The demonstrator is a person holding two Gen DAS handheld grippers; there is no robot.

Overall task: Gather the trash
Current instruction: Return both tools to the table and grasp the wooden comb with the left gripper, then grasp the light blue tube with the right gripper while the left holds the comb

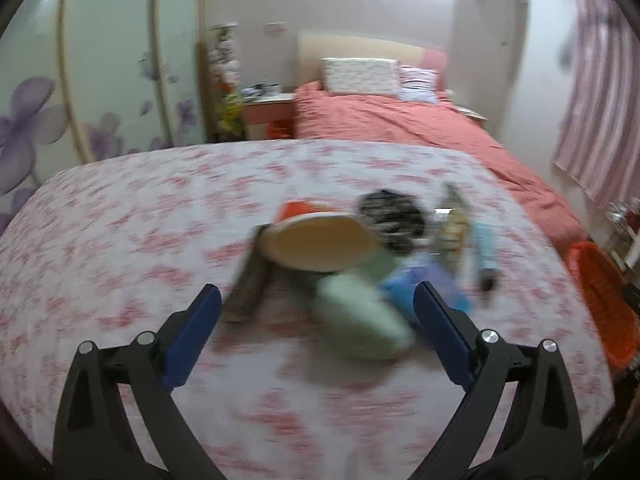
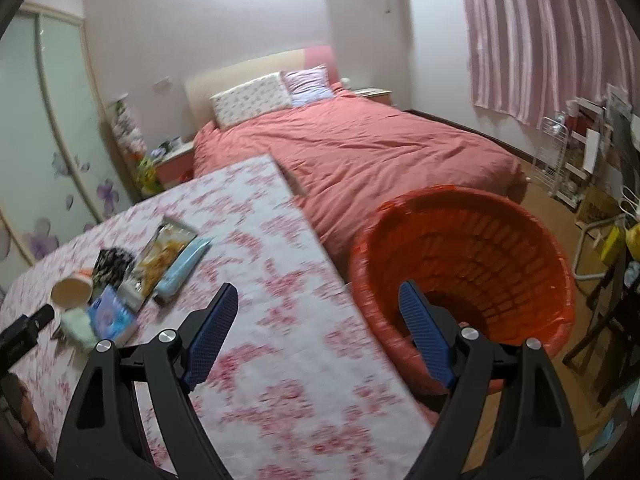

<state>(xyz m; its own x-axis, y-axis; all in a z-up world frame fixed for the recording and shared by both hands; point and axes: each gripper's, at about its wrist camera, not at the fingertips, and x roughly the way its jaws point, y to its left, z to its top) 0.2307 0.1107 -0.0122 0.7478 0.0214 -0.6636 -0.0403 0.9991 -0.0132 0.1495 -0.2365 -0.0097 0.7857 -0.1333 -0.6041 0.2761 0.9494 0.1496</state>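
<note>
A blurred pile of trash lies on the floral-cloth table (image 1: 120, 220): a paper cup (image 1: 320, 240) on its side, a pale green wad (image 1: 360, 320), a blue packet (image 1: 400, 294), a dark crumpled wrapper (image 1: 390, 216), a snack bag (image 1: 452, 224) and a light blue packet (image 1: 486, 248). My left gripper (image 1: 317, 290) is open just short of the pile, with nothing between its fingers. My right gripper (image 2: 318, 289) is open and empty at the table's right edge, one finger (image 2: 424, 332) over the rim of the orange basket (image 2: 500, 248). The cup (image 2: 72, 292) and snack bag (image 2: 164, 256) lie far left.
The orange basket (image 1: 600, 292) stands on the floor beside the table's right edge. A bed with a red cover (image 2: 360, 148) lies beyond the table. A floral wardrobe (image 1: 80, 80) is at the left. Shelves and clutter (image 2: 592, 160) stand under the striped curtain at the right.
</note>
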